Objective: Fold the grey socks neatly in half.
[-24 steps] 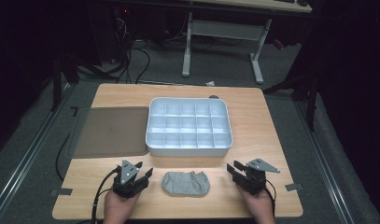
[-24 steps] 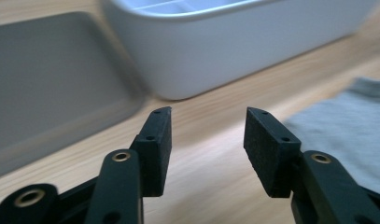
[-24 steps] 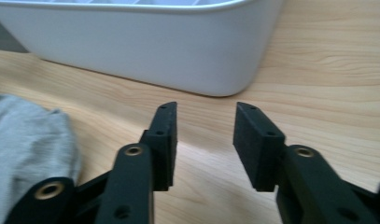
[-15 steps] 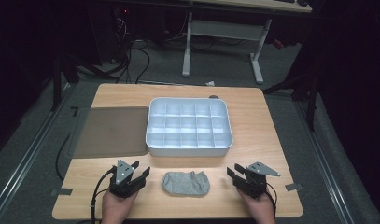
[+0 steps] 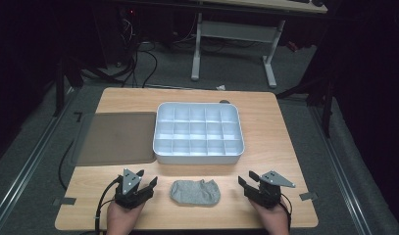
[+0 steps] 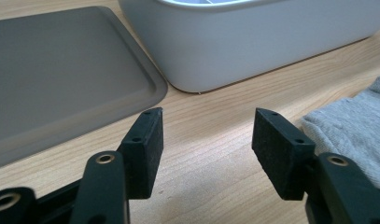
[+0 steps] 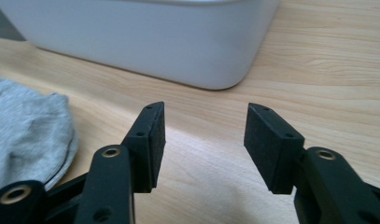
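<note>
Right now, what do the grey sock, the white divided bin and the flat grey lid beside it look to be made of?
Grey sock: soft knit fabric, going by its fuzzy, rumpled surface. White divided bin: probably moulded plastic, with smooth, slightly glossy walls and rounded corners. Flat grey lid: likely matte plastic, with an even dull face and a raised rim.

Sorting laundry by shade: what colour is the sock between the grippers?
The sock is plain light grey, clearest in the high view.

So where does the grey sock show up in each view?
High view: grey sock at the table's near edge, between the two hands.
Left gripper view: at the right edge.
Right gripper view: at the left edge.
Shared landmark: the white compartment tray behind it.
</note>
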A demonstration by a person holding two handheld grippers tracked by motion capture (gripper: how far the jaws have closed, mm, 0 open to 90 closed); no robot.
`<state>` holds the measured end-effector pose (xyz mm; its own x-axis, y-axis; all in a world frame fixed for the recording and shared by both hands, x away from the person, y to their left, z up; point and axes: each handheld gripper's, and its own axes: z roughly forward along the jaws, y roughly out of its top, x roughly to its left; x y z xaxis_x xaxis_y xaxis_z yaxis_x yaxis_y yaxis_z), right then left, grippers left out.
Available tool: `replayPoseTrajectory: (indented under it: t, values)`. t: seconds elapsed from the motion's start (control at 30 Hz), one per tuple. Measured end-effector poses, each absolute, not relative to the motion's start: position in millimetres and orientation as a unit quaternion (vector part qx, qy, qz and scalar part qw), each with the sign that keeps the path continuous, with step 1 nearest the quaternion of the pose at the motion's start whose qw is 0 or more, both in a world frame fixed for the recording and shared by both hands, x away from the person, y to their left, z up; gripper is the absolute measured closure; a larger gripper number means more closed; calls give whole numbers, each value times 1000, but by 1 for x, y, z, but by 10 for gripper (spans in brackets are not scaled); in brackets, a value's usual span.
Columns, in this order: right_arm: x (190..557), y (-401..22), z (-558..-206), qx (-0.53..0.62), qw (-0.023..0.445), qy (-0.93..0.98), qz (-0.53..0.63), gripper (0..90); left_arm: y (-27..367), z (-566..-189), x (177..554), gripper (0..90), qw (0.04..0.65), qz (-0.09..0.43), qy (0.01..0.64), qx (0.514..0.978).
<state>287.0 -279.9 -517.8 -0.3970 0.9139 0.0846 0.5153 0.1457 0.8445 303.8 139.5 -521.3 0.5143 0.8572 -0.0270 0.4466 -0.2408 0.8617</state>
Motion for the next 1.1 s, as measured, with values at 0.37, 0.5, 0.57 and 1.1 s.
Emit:
replayPoseTrajectory:
  t: [0.37, 0.5, 0.57, 1.1]
  values:
    - [283, -261, -515, 462, 219, 739, 439, 477, 136, -519, 296, 391, 453, 232, 410, 757]
    - [280, -251, -515, 447, 215, 749, 439, 473, 132, -519, 293, 390, 457, 222, 402, 762]
    - [279, -245, -515, 440, 214, 754, 438, 470, 128, -519, 292, 389, 458, 218, 394, 766]
    - [272, -220, -517, 430, 164, 774, 434, 542, 78, -509, 273, 468, 466, 179, 345, 795]
